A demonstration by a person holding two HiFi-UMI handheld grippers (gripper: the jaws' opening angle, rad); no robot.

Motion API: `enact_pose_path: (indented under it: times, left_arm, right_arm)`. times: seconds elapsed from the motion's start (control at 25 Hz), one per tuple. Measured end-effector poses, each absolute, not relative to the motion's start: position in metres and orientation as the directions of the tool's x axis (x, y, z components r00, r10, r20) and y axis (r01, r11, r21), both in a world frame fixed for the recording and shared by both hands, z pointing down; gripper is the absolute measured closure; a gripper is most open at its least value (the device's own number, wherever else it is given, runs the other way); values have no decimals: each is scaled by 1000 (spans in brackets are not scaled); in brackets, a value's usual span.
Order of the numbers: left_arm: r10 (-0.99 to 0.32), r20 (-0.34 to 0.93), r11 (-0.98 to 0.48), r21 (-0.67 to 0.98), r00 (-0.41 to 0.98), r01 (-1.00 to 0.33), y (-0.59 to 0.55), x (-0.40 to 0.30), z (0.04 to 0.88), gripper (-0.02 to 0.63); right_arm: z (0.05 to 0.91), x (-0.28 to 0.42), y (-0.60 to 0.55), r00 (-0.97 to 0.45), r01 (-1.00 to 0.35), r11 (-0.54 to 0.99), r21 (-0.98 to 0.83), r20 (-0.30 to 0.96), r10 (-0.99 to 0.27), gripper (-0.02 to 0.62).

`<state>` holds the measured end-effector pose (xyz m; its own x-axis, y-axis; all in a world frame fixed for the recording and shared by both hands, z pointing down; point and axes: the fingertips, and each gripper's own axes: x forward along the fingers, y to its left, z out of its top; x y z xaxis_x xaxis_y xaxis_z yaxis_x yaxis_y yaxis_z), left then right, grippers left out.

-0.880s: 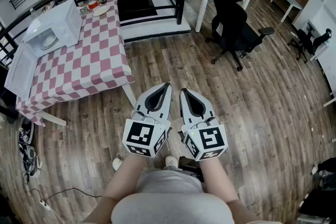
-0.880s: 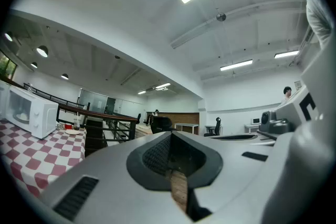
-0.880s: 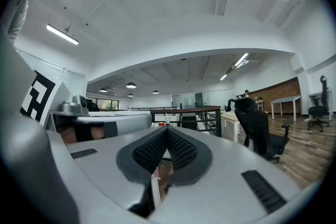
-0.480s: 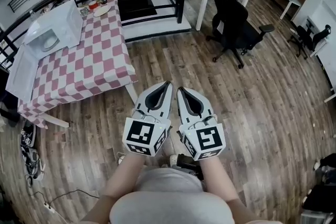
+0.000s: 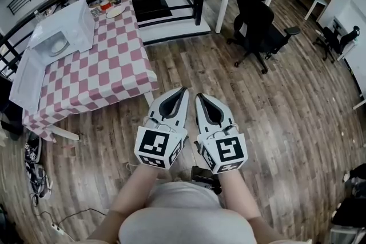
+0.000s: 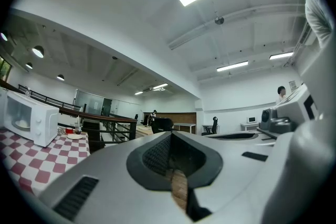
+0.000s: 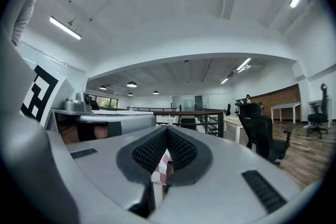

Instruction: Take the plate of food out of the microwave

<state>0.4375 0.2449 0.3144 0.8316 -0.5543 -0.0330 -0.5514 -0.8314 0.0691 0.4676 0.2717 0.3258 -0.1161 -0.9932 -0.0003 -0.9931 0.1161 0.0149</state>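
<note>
Left hand-held gripper (image 5: 183, 91): jaws were pressed together with nothing between them. It was held low, close to the person's body, and pointed forward.
Right hand-held gripper (image 5: 199, 98): it sat just beside the left one, its jaws likewise together and empty.
Why held so: both were probably carried shut and at rest because the desk (image 5: 97, 71) lay out of reach. The approach looked unfinished.
Plate of food (image 5: 57, 46): a pale round shape inside the microwave (image 5: 63, 28), well ahead and to the left of the left hand-held gripper.
Microwave door: whether it stood shut could not be told.
Counts: two hand-held grippers, one microwave and one checked desk. One more small plate (image 5: 116, 11) sat at the desk's far end, farther ahead than the microwave.
</note>
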Motion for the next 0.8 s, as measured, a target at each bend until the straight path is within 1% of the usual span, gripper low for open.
enact_pose_path:
  times: [0.48, 0.8]
  left_arm:
    - [-559, -38, -829, 48, 828, -557, 214, 381, 308, 604]
    - [-579, -38, -815, 67, 815, -576, 193, 340, 312, 604]
  right_arm:
    - [323, 415, 241, -107, -994, 107, -2, -6, -994, 571]
    - [321, 380, 222, -112, -994, 112, 2, -4, -994, 571]
